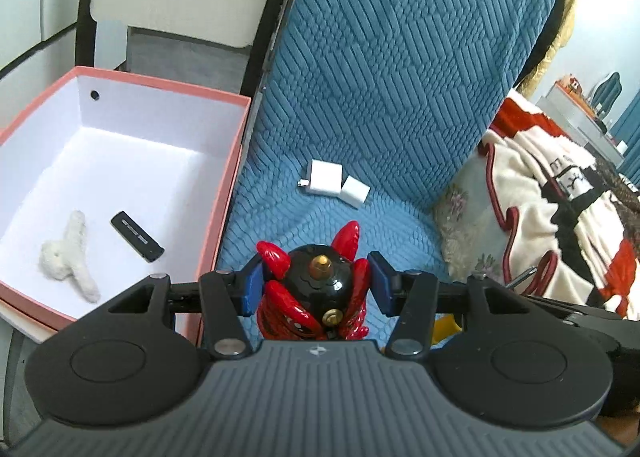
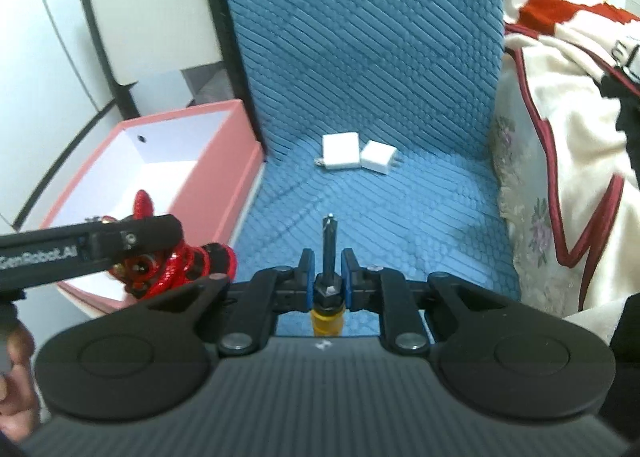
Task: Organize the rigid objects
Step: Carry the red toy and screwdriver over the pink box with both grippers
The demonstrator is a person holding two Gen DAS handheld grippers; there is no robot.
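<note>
My left gripper (image 1: 318, 283) is shut on a red and black toy figure (image 1: 316, 289), held above the blue quilted seat (image 1: 320, 217). In the right wrist view the same toy (image 2: 176, 261) hangs beside the pink box (image 2: 224, 177). A yellow-handled screwdriver (image 2: 328, 257) sits clamped in my right gripper (image 2: 328, 271), its shaft pointing forward over the seat. Two white charger blocks (image 2: 358, 153) lie side by side at the back of the seat, far from both grippers; they show as charger blocks (image 1: 336, 181) in the left wrist view too.
The pink box (image 1: 224, 193) stands left of the seat with a black stick-shaped device (image 1: 137, 236) and a white plush piece (image 1: 70, 253) inside. A cream, red and black blanket (image 1: 560, 209) is heaped on the right. The blue backrest (image 2: 360, 37) rises behind the chargers.
</note>
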